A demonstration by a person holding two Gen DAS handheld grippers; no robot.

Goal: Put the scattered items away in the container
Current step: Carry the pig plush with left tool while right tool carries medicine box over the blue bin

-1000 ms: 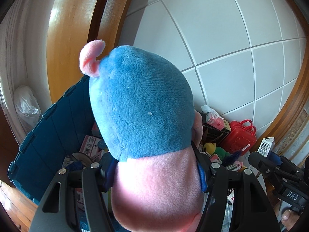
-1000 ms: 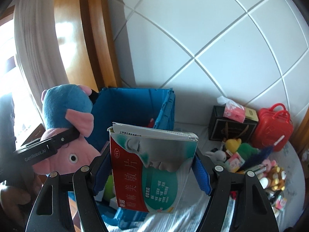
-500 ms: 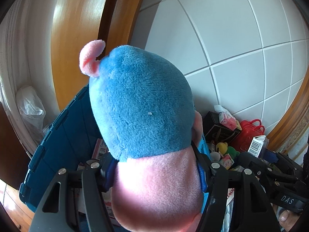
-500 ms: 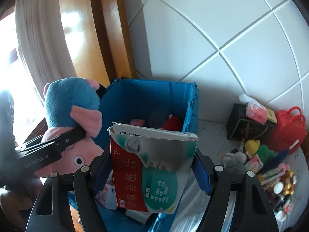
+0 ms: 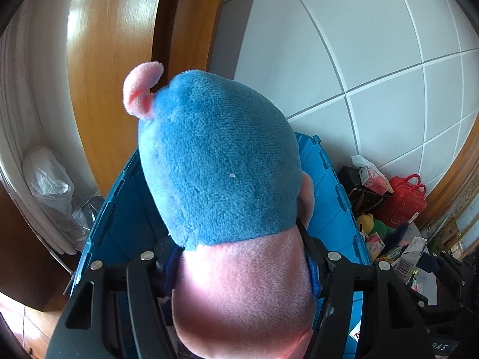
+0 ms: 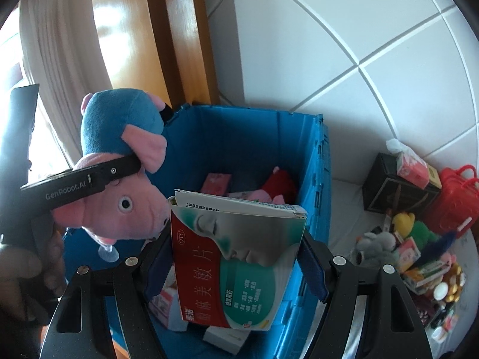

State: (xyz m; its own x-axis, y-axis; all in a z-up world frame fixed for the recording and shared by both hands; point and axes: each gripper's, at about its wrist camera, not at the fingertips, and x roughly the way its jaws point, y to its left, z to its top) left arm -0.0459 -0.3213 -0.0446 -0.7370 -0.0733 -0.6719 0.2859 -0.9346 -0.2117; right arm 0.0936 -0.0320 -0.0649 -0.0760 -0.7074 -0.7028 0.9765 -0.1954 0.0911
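Note:
My left gripper (image 5: pixel 242 260) is shut on a pink plush pig in a blue hood (image 5: pixel 218 173), which fills the left wrist view; in the right wrist view the pig (image 6: pixel 119 161) hangs over the left side of the blue crate (image 6: pixel 314 185). My right gripper (image 6: pixel 236 260) is shut on a red, green and silver medicine box (image 6: pixel 233 266), held upright above the crate's near part. Inside the crate lie small boxes (image 6: pixel 215 181) and a red plush (image 6: pixel 280 184).
Right of the crate, on a white surface, sit a black box (image 6: pixel 395 188) with a tissue pack, a red toy case (image 6: pixel 455 197), plush toys (image 6: pixel 404 224) and several small boxes and bottles. A white tiled wall and a wooden frame (image 6: pixel 176 36) stand behind. A plastic bag (image 5: pixel 48 179) lies left.
Both grippers moved left toward the crate with their loads. The crate now lies under them, and the scattered pile has shifted to the right edge of both views.

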